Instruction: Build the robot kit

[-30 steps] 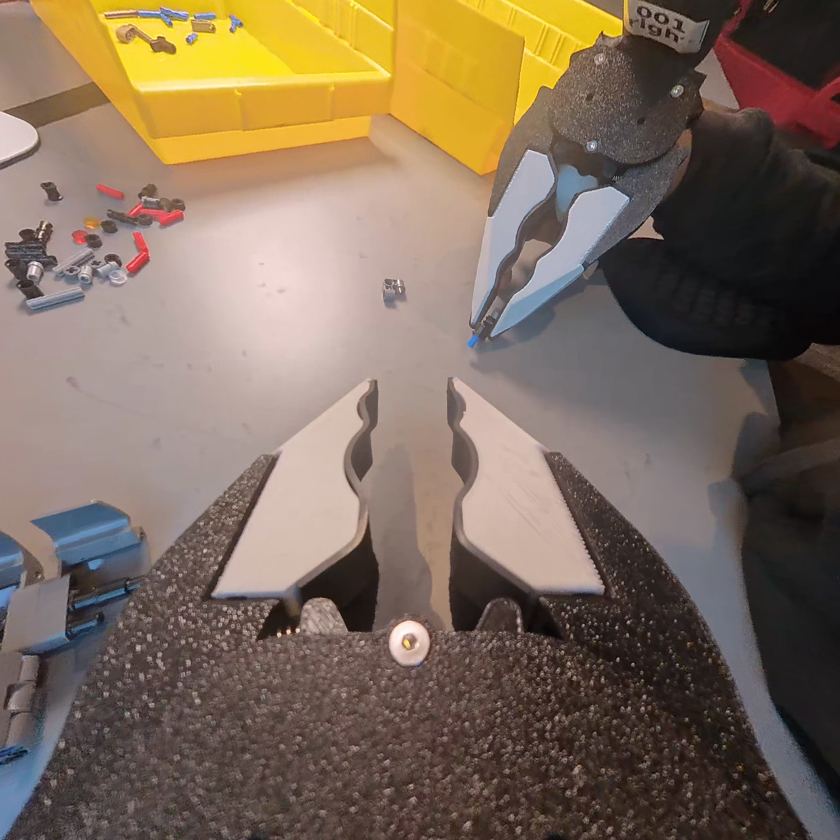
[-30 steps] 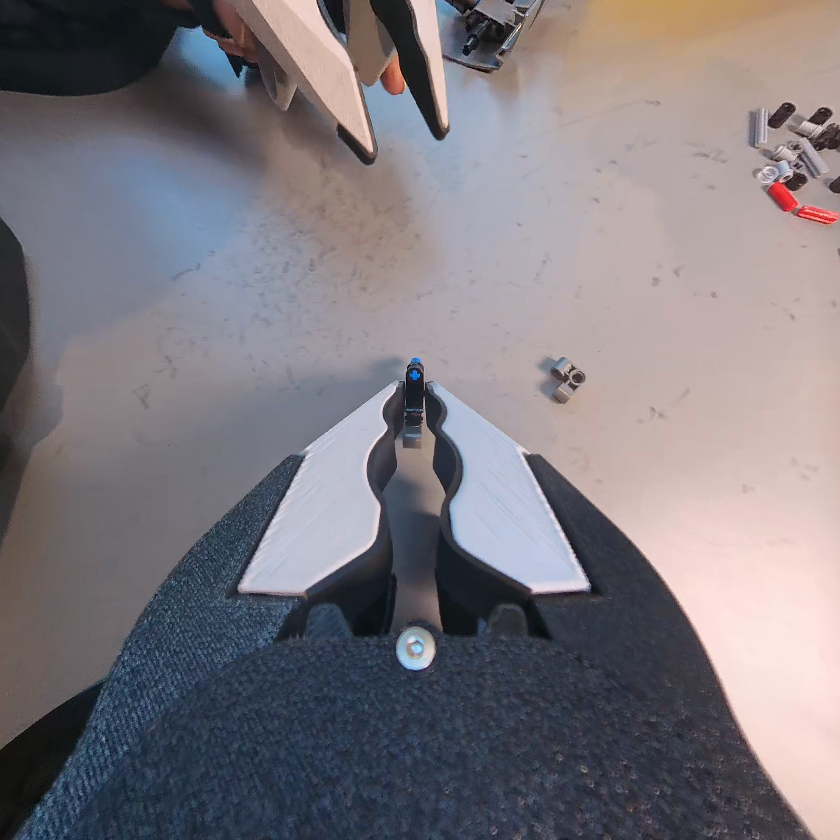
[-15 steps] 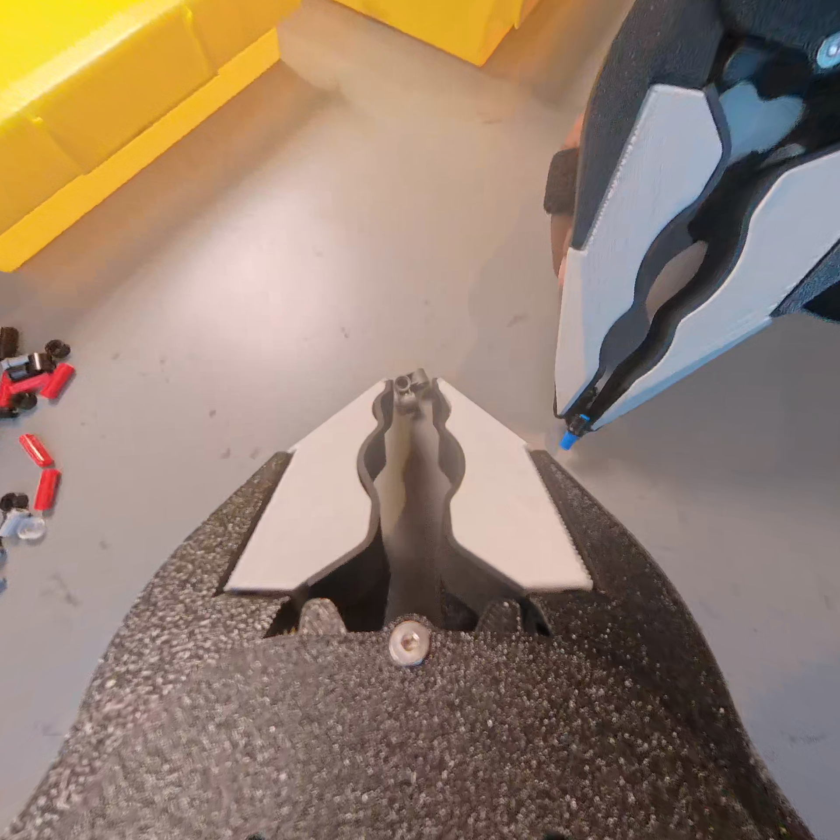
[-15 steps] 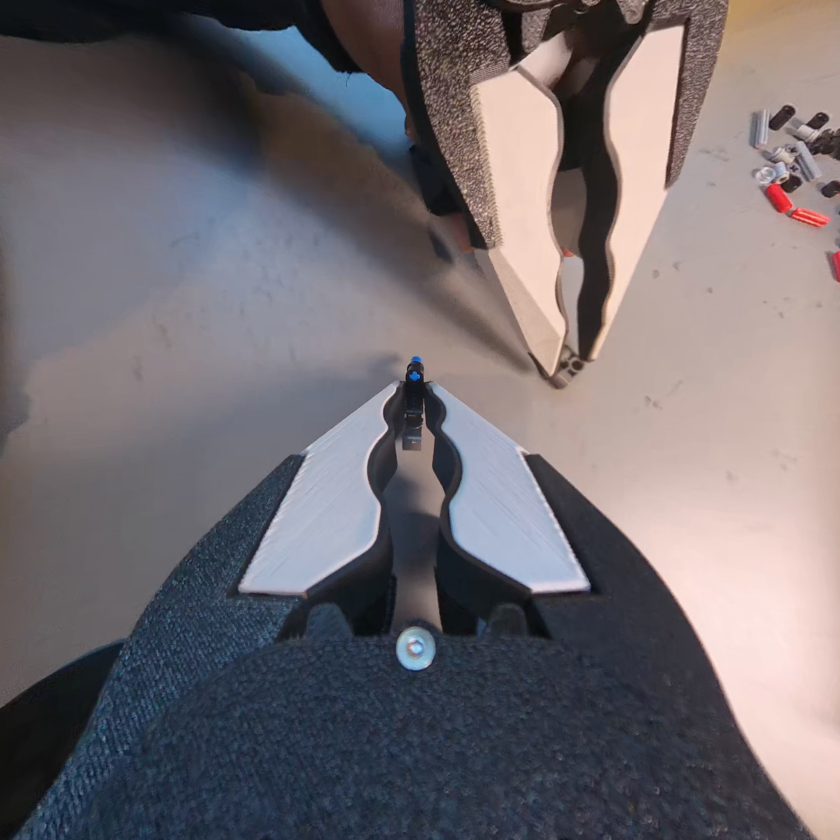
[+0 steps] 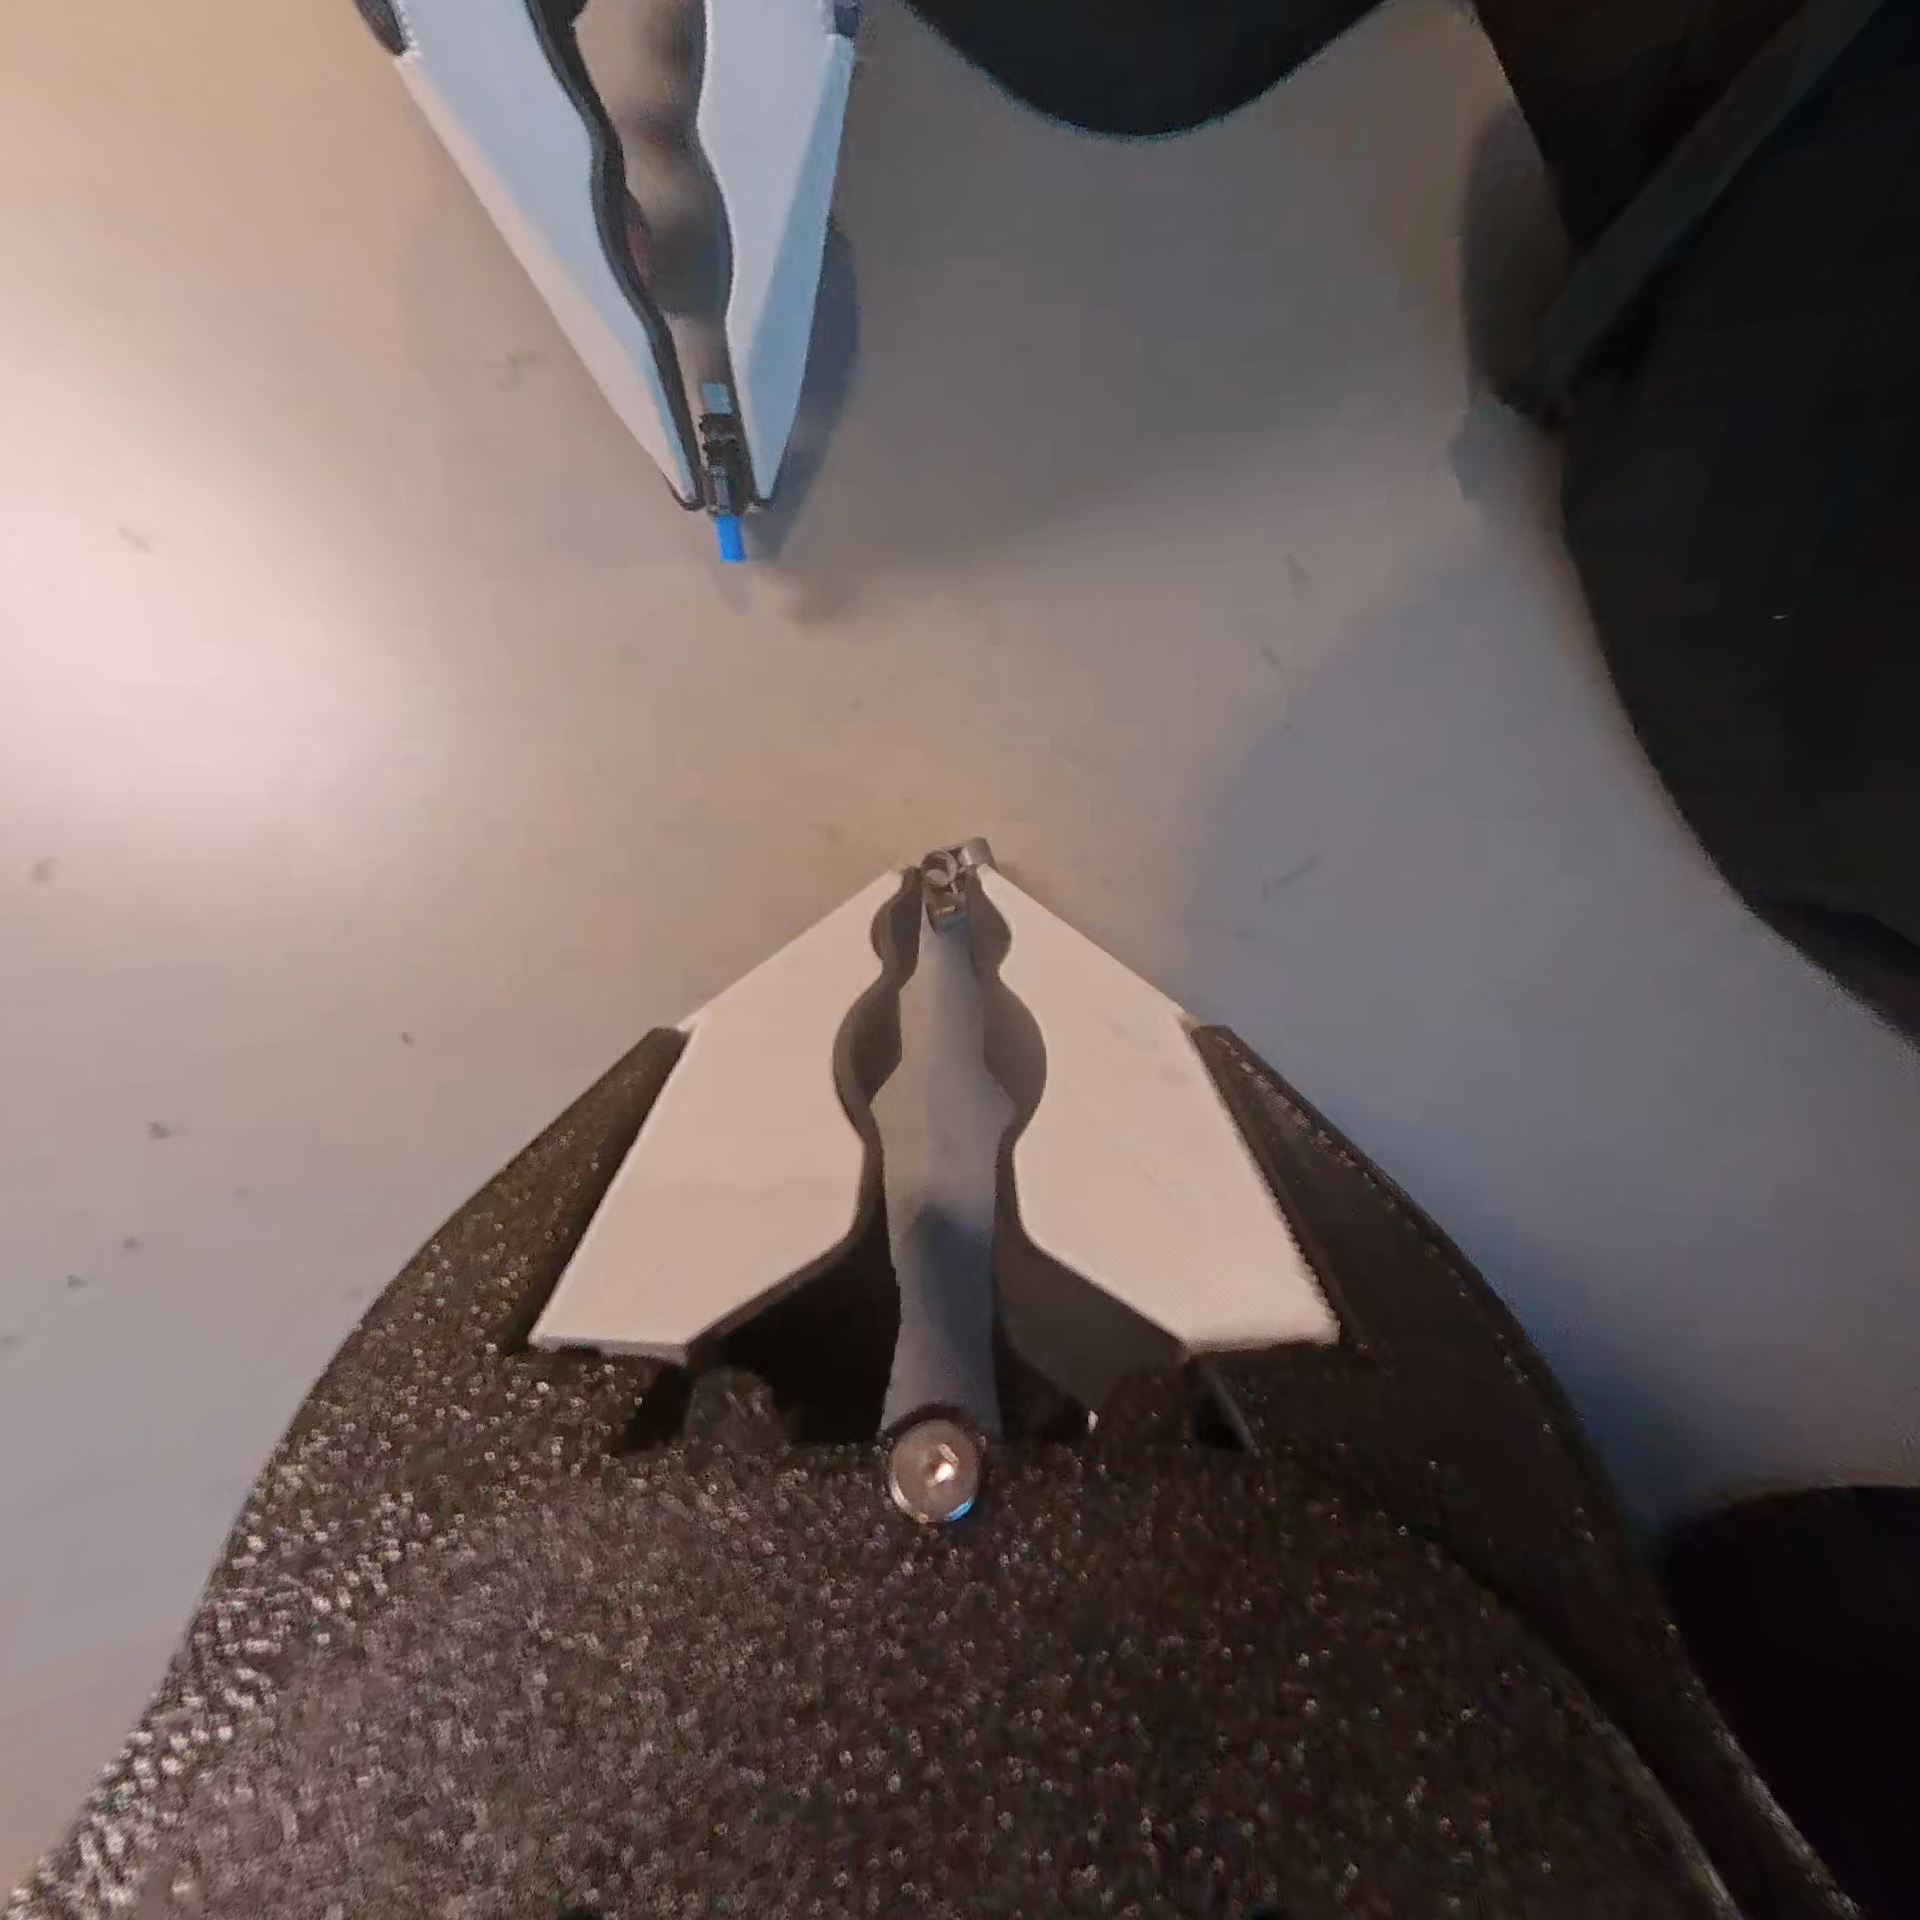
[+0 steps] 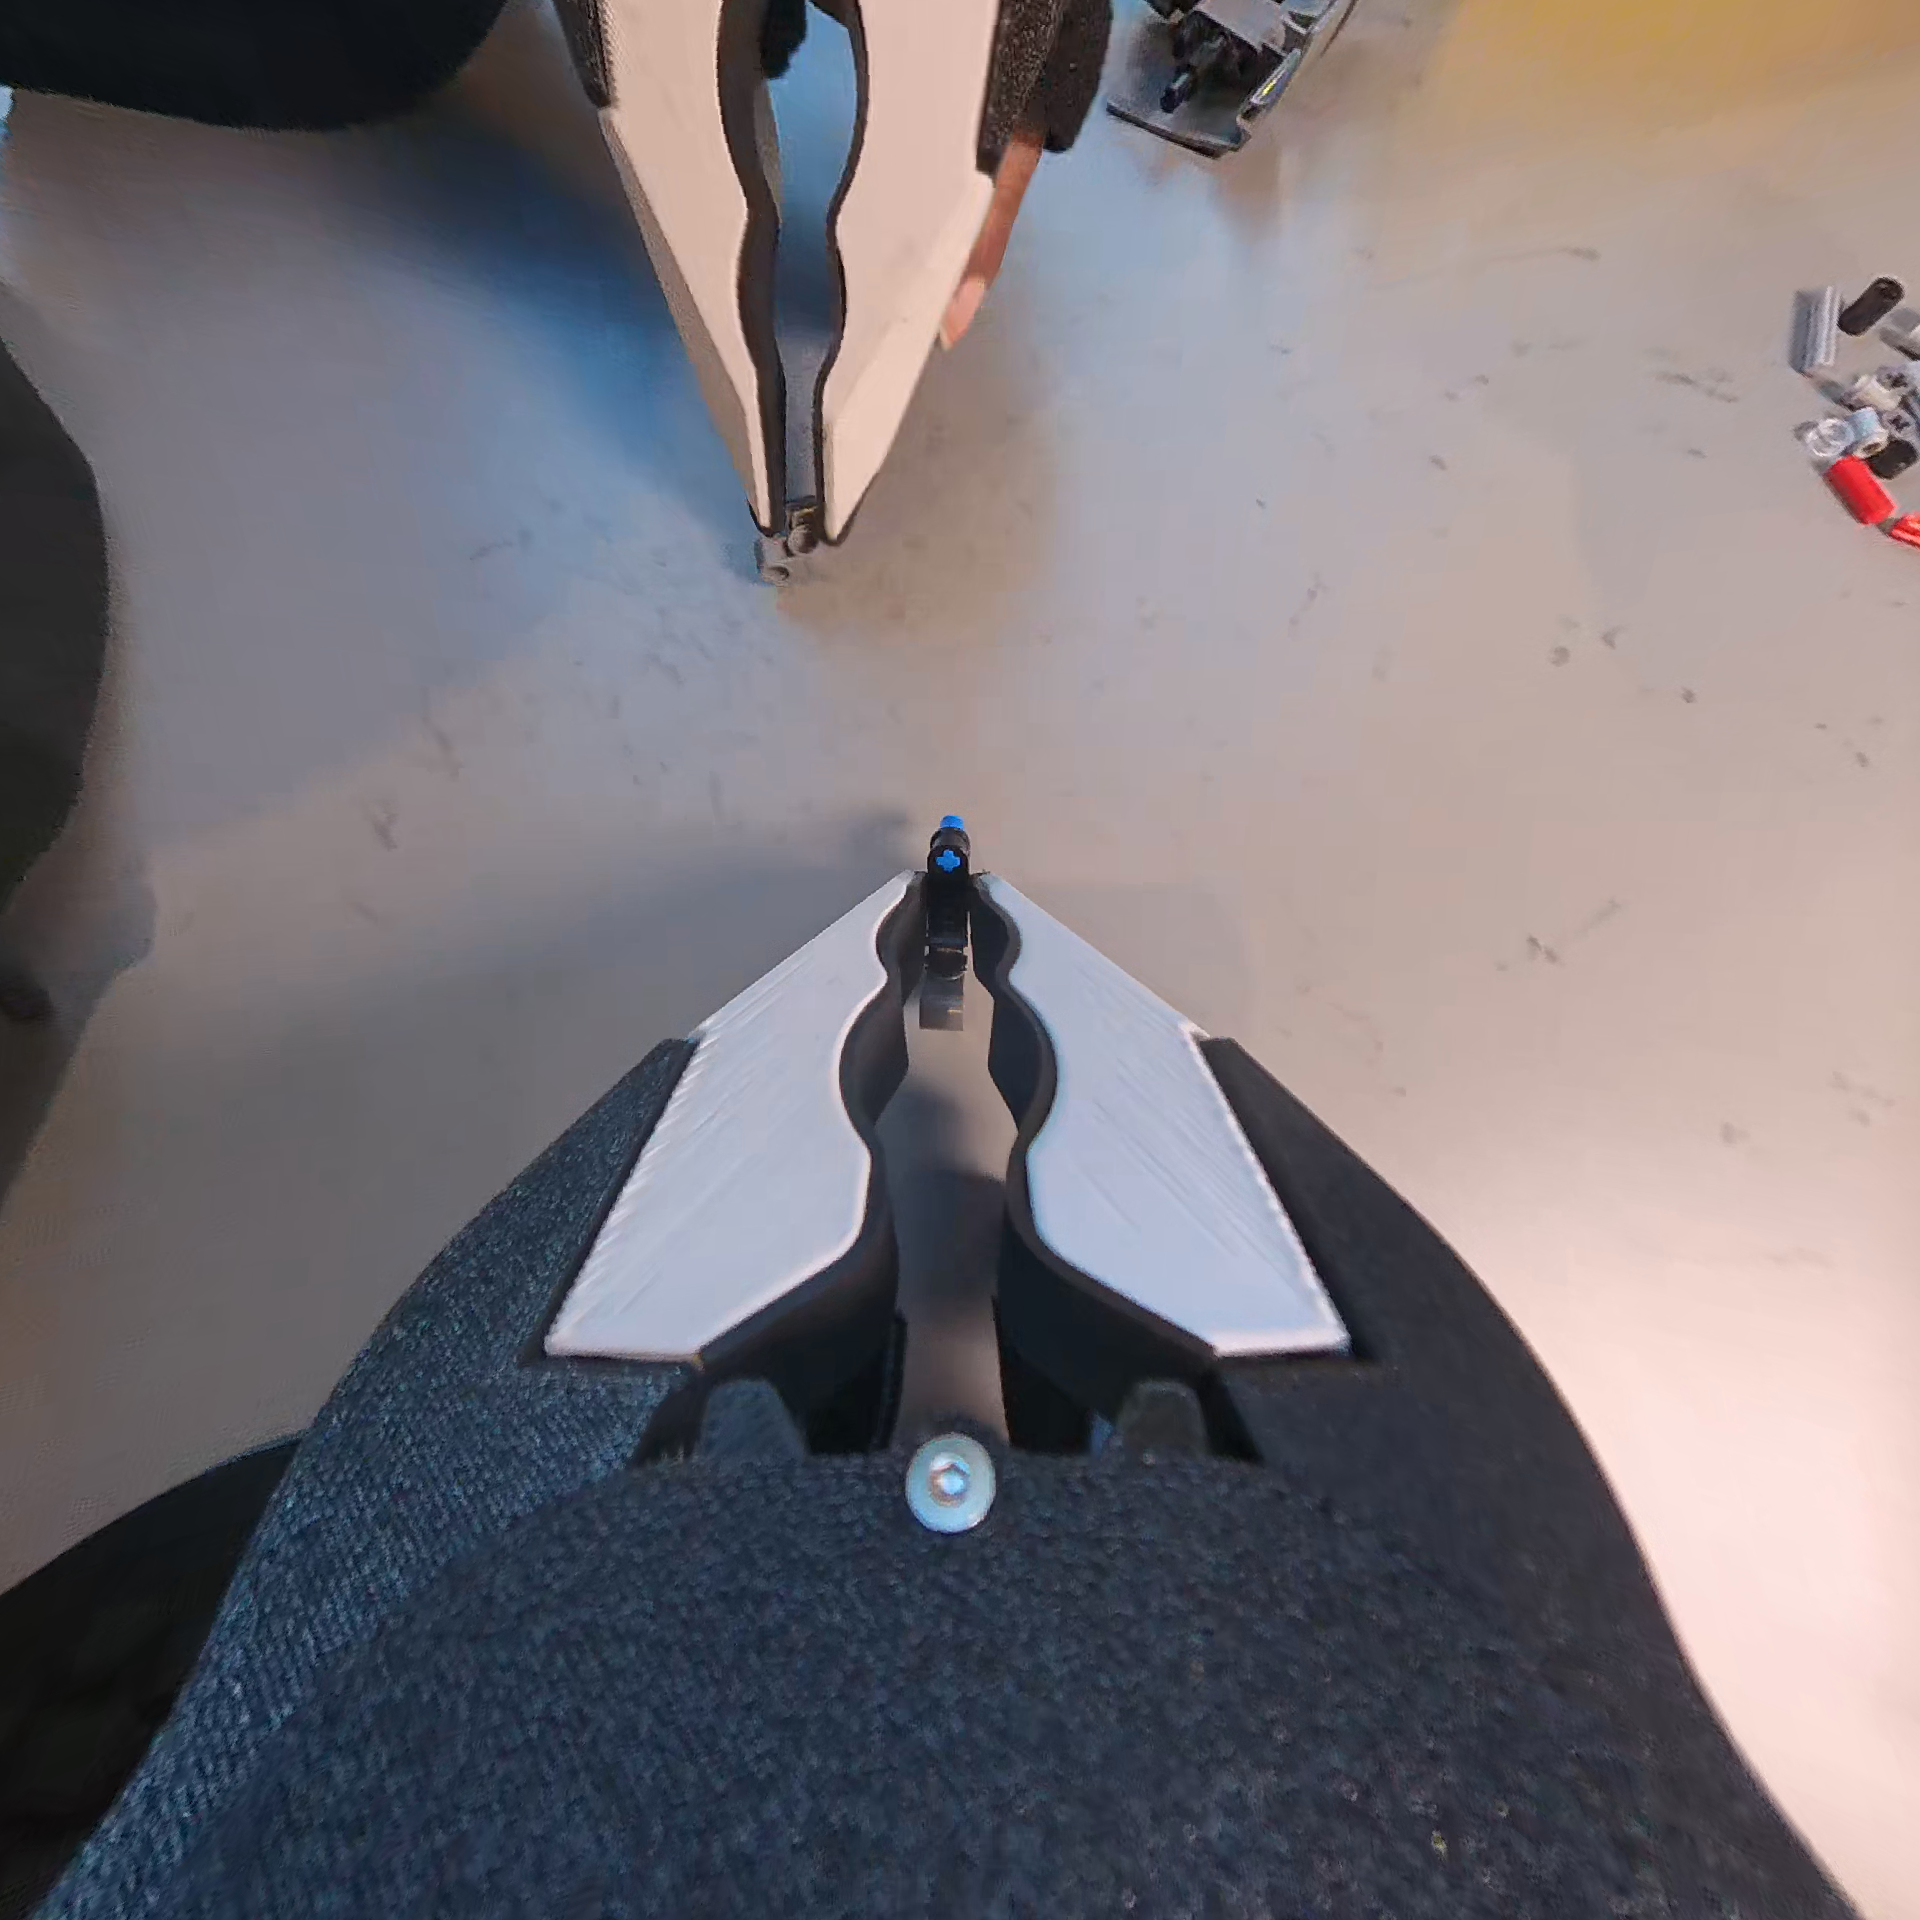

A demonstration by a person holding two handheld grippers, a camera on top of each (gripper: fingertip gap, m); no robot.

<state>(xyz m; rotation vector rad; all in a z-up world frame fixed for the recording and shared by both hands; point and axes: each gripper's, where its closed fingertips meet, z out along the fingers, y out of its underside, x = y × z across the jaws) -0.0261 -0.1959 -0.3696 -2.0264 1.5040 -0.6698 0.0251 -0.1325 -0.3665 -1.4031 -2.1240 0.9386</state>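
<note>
Left gripper (image 5: 951, 873) pinched tight on a small grey connector (image 5: 948, 871). Right gripper (image 6: 948, 878) clamped on a black piece with blue pin (image 6: 947, 862). Tips face each other above the grey table (image 6: 1351, 779), apart.

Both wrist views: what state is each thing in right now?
Left tongs: shut on a small grey connector, above the table.
Right tongs: shut on a black piece with a blue pin.
Loose small parts: scattered on the table.
Grey assembly: lying on the table.
</note>
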